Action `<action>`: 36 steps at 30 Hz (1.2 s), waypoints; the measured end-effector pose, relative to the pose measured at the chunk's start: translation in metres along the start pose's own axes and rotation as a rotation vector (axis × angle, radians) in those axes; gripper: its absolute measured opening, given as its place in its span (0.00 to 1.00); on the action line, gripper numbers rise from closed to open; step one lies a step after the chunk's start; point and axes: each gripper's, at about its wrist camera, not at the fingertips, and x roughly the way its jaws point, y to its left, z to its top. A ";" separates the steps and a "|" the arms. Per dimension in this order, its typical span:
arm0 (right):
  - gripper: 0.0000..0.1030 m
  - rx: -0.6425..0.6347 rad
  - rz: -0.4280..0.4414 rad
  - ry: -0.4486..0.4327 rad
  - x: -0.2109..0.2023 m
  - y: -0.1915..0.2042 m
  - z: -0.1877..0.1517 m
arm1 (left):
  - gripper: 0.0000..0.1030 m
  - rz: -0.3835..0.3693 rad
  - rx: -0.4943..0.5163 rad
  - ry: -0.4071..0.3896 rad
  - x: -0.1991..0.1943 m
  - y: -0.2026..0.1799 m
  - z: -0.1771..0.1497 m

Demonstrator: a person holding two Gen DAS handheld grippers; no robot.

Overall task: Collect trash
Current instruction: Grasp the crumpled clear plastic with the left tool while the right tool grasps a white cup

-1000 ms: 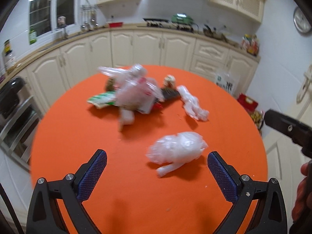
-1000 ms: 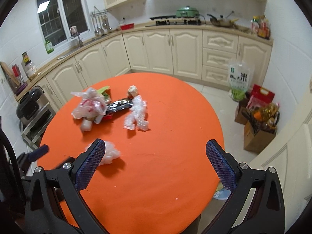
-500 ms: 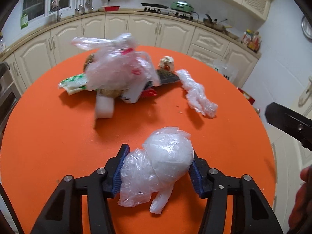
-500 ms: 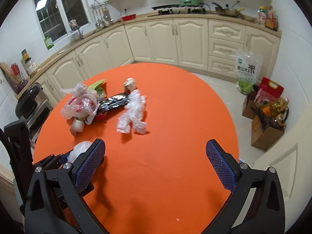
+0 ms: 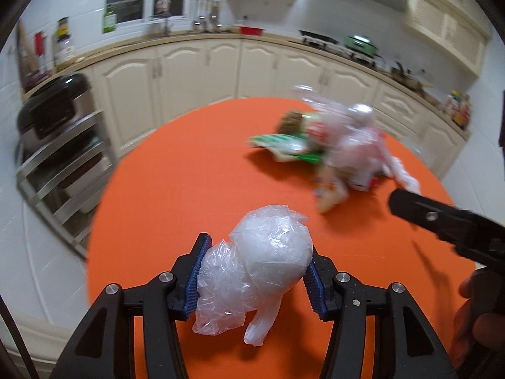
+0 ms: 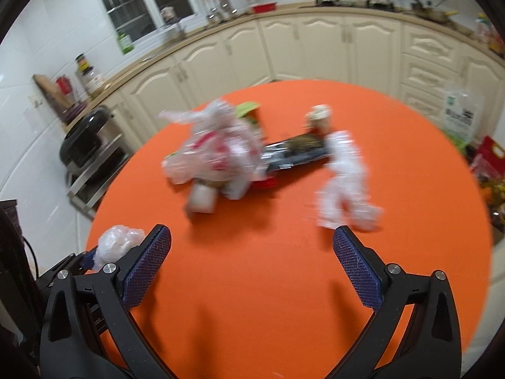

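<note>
You are pinching the crumpled clear plastic bag (image 5: 258,262) in your left tool (image 5: 254,273), its blue pads pressed into either flank of the wad just above the orange worktop (image 5: 189,189). The bag is looking feather-light and very soft, so it is giving under the pads rather than resisting them; thin film like this tends to be slick, and I judge the puffy middle you are squeezing the safest hold, since the loose tail hanging below could slide free (nothing fragile seems to be inside).

Your right tool (image 6: 252,262) is standing spread with nothing between its pads, hovering over bare worktop.

Just beyond it a twisted strip of clear film (image 6: 345,186) is lying alone; it will likely be limp and stringy, so taking it across its bunched middle should gather the most material.

Farther off, the knotted pinkish bag (image 6: 217,151) is resting in a heap, touching a dark flat wrapper (image 6: 296,151) and a green packet (image 5: 284,147). Blur is hiding the details there, but the knot on top looks like the firmest place to grip.
</note>
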 end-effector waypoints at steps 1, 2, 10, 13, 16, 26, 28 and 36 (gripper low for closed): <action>0.95 -0.004 0.005 0.007 0.007 0.006 0.001 | 0.49 0.008 -0.009 -0.001 0.001 0.008 0.001; 0.94 -0.009 0.012 0.015 0.018 0.015 0.002 | 0.49 0.015 -0.019 -0.001 -0.001 0.013 0.001; 0.49 -0.069 -0.068 0.013 0.066 0.052 0.010 | 0.49 0.019 -0.058 -0.006 -0.020 0.043 -0.003; 0.21 -0.091 -0.056 0.026 0.070 0.059 0.008 | 0.49 0.013 -0.064 -0.012 -0.027 0.045 -0.004; 0.21 -0.101 -0.037 0.037 0.062 0.057 -0.002 | 0.49 0.009 -0.063 -0.025 -0.032 0.045 -0.005; 0.21 -0.030 0.030 -0.028 -0.010 0.027 -0.028 | 0.49 -0.044 -0.009 -0.063 -0.061 0.007 -0.018; 0.21 -0.018 0.031 -0.053 -0.029 0.020 -0.031 | 0.49 -0.058 0.011 -0.075 -0.070 -0.007 -0.019; 0.21 0.020 0.009 -0.155 -0.095 -0.010 -0.043 | 0.49 -0.107 0.110 -0.136 -0.105 -0.062 -0.022</action>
